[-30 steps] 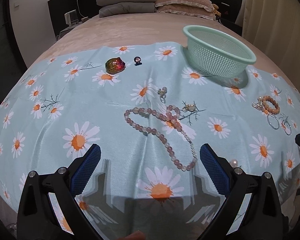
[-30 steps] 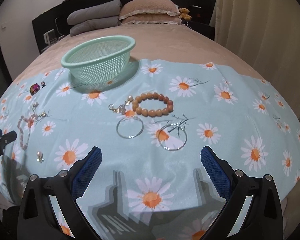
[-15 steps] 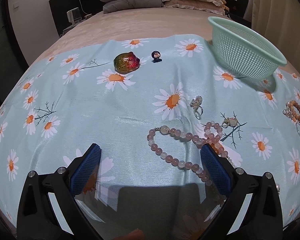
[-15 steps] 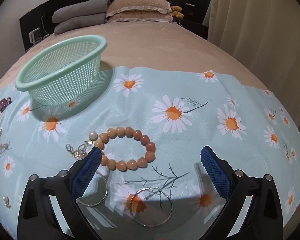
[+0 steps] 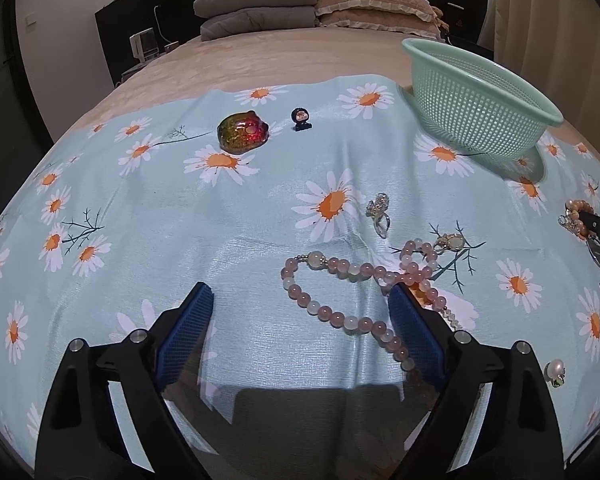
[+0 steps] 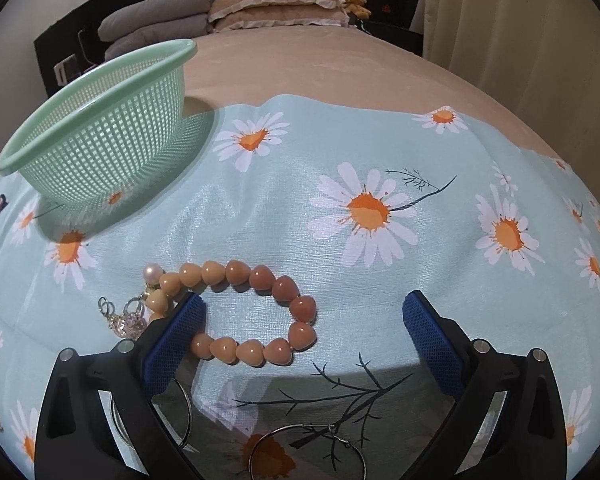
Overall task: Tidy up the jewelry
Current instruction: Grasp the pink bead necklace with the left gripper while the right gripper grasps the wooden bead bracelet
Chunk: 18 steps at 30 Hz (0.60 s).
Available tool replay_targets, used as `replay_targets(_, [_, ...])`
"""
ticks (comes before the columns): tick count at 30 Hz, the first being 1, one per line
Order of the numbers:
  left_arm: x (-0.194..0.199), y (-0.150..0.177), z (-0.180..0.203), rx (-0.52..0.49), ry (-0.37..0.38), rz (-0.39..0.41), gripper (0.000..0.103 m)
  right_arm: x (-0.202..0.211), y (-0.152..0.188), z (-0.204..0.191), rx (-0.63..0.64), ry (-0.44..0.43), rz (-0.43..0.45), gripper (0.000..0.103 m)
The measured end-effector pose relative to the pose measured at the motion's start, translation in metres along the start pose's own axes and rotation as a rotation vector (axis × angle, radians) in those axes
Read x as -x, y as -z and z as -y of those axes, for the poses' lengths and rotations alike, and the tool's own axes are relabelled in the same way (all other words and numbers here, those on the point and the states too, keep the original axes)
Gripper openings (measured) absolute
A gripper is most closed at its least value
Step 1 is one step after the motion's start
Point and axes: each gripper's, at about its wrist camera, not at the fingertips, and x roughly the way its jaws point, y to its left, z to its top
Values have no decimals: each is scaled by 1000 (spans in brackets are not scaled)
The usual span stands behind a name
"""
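Right wrist view: the right hand-held gripper (image 6: 304, 312), jaws apart, should centre over the orange bracelet (image 6: 256, 316) before clamping; the left hand-held gripper (image 5: 302, 312) is likewise apart.

Pink bead necklace (image 5: 352, 280) and orange bead bracelet (image 6: 252, 312), flat on cloth

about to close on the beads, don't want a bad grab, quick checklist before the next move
1. right gripper open: ok.
2. orange bracelet between its fingers: not ok, the left finger covers the bracelet's left side.
3. left gripper open: ok.
4. pink necklace between its fingers: not ok, only part is; the strand passes behind the right finger.
5. green basket upright: ok.
6. Basket empty: cannot tell, its inside is hidden.
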Motion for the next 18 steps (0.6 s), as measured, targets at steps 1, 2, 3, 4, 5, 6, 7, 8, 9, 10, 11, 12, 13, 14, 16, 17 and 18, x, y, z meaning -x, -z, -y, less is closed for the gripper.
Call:
replay_targets(1, [2,1,4,-23,20,6,67,1,0,-2,8,-8,3,91])
replay_targets(2, [5,1,8,-44,54,8,57,2,0,-5,33,-24,7,85])
replay_targets(3, [7,1,12,-62,83,4,39,9,4,-8,65,-42,21,61])
replay_targets(4, [8,1,16,-77,89,-1,29,12,6,-15,108,-66,28,31])
replay_targets(5, [9,0,19,-88,100,-8,24,14,7,-24,157,-101,25,19])
replay_targets(6, [9,-1,19,-83,111,-15,18,16,9,-30,192,-104,28,12])
replay_targets(7, [10,-2,17,-59,122,-24,12,17,9,-34,210,-92,32,12])
replay_targets(8, [11,-3,12,-28,146,-33,9,19,8,-34,211,-106,31,12])
replay_targets(9, [13,-4,8,-4,167,-38,8,20,7,-31,196,-133,22,11])
replay_targets(10, [15,-4,6,5,179,-41,7,22,6,-27,176,-159,9,11])
replay_targets(11, [17,-5,6,2,181,-44,7,25,5,-24,160,-189,-5,11])
replay_targets(12, [19,-5,8,-8,176,-45,6,28,4,-22,154,-205,-9,11])
replay_targets(13, [22,-6,8,-16,172,-46,6,33,3,-22,156,-200,-5,11])
replay_targets(14, [26,-7,8,-17,171,-47,6,38,3,-21,159,-195,0,11])
replay_targets(16, [35,-10,5,-8,176,-49,6,50,2,-19,152,-202,7,11])
replay_targets(17, [40,-11,3,-6,181,-49,6,57,1,-19,153,-202,17,11])
replay_targets(18, [45,-12,2,-7,181,-47,6,63,0,-18,159,-202,27,11])
